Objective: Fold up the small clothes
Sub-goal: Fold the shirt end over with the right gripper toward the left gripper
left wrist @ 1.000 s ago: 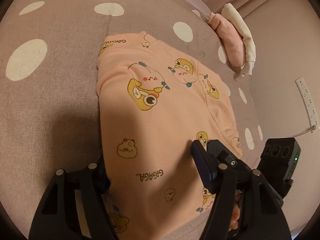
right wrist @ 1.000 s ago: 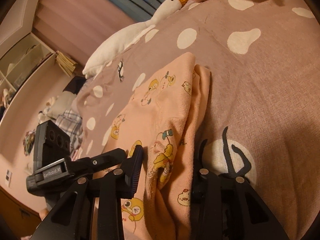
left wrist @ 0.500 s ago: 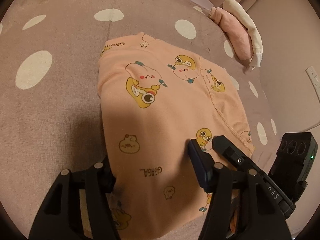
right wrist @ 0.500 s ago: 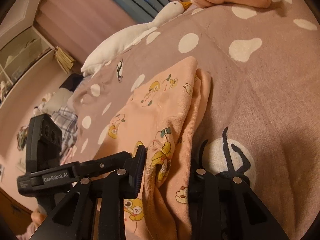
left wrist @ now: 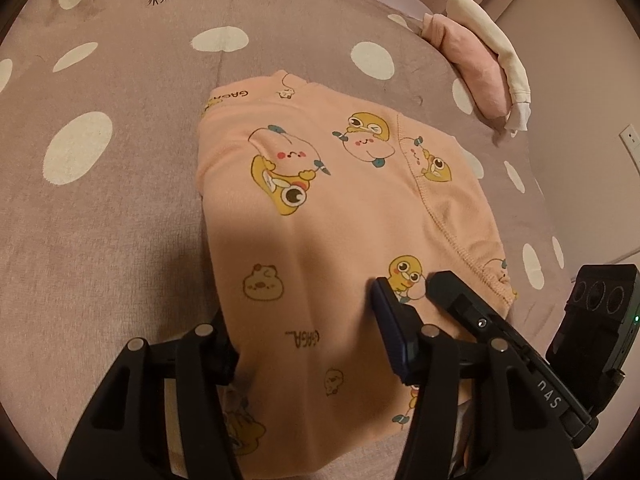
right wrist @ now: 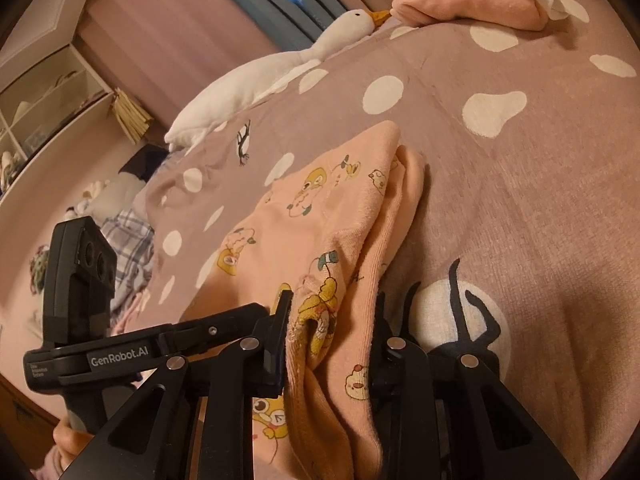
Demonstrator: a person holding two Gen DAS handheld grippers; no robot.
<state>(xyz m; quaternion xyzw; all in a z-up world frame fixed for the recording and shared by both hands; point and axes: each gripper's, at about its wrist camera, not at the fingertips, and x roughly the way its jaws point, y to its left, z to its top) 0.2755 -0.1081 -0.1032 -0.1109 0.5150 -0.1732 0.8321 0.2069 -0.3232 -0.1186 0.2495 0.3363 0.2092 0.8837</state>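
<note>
Peach duck-print garment point(left wrist: 340, 216) lying part-folded on the spotted bedspread point(left wrist: 100, 220), stretching ahead of both tools, with its near edge bunched between the fingers. Left gripper point(left wrist: 304, 320) spread wide, one finger at the cloth's left edge, the other resting on top near a yellow duck print; no pinch evident there, fabric merely draped across the gap. Right gripper point(right wrist: 332, 320) likewise parted, but straddling the thick stacked fold edge; whether the pads actually press the layers cannot be told. Other tool's body visible just to the right of the left gripper's fingers. Probably mid-fold, about to take the near hem and carry it forward over the far end. To do this well: close on every layer of the stacked edge, not just the top one; lift only enough to clear the bedspread; move both tools forward together at matching height so the crease runs straight; lay the hem down square over the far edge. Folded pink and cream clothes point(right wrist: 472, 4) and plush goose point(right wrist: 272, 68) far ahead, well apart.
</note>
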